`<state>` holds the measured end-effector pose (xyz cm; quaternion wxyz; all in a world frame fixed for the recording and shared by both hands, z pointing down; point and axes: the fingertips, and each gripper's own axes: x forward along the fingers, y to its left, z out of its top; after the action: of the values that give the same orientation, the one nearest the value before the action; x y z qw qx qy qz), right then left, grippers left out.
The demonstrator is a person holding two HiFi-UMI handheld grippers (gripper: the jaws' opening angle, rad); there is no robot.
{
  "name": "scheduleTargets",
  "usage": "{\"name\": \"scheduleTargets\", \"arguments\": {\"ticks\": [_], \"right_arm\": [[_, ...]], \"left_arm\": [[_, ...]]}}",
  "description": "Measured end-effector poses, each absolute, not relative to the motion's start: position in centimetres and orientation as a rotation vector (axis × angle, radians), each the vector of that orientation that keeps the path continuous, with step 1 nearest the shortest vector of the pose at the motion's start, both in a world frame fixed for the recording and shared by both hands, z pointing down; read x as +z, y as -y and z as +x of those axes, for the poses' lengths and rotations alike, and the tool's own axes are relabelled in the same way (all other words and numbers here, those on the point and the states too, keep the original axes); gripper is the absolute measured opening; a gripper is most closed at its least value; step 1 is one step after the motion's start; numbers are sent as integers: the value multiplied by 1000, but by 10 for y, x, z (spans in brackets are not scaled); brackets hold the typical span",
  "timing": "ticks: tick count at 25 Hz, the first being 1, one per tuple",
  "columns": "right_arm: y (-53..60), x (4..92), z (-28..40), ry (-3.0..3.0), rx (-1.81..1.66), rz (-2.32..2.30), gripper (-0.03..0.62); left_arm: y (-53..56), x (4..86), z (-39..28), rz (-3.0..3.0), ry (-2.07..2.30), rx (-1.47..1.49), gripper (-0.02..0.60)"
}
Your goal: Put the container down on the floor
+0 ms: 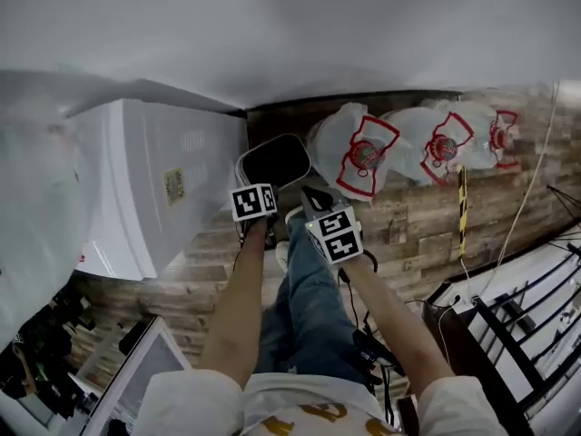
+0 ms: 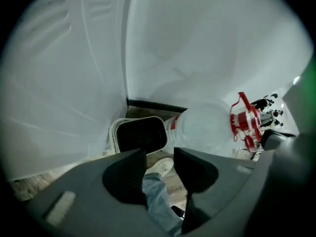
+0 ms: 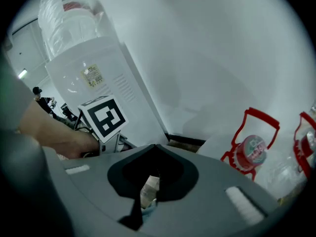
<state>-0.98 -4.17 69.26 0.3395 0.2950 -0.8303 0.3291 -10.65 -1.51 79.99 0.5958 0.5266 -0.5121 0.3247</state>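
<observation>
The container [image 1: 273,161] is a white bin with a dark inside, on the wooden floor by the baseboard, beside the water dispenser. In the left gripper view the container [image 2: 139,134] lies just beyond the jaws, apart from them. My left gripper [image 2: 160,169] is open with nothing held; only a white shoe and a jeans leg show through the gap. In the head view the left gripper [image 1: 258,209] hovers at the container's near edge. My right gripper [image 3: 155,153] is shut, its tips meeting on nothing. The right gripper [image 1: 318,203] hangs to the right of the container.
A white water dispenser [image 1: 154,189] stands at the left. Large clear water bottles [image 1: 363,153] with red handles lie along the wall to the right. A black metal rack [image 1: 517,325] fills the lower right. My jeans leg [image 1: 309,307] stretches below the grippers.
</observation>
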Motion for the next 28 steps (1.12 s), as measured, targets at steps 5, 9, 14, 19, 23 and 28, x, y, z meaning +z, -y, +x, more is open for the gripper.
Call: {"name": "scheduleTargets", "arguments": {"ticks": [5,9,14,19,23,28], "right_arm": [[61,642,5,2170,810,852,25],[70,595,16,2187,817,961,25],[70,537,32,2222,704,1029,25],[53,479,59,2202,623,1133,25],[34,430,68,2240,549,1202,25],[10,378,70,2292,466,1271,25]], "left_arm": [[38,733,-104,1458,1237,835,111],[37,682,-105,1574,1273,770,63],[50,595,-101,1752,1383,641,26],[53,490,-105,1931,1552,461,2],[49,418,-107,2041,1617,292,0],[32,349,-99,2209,1551,205,2]]}}
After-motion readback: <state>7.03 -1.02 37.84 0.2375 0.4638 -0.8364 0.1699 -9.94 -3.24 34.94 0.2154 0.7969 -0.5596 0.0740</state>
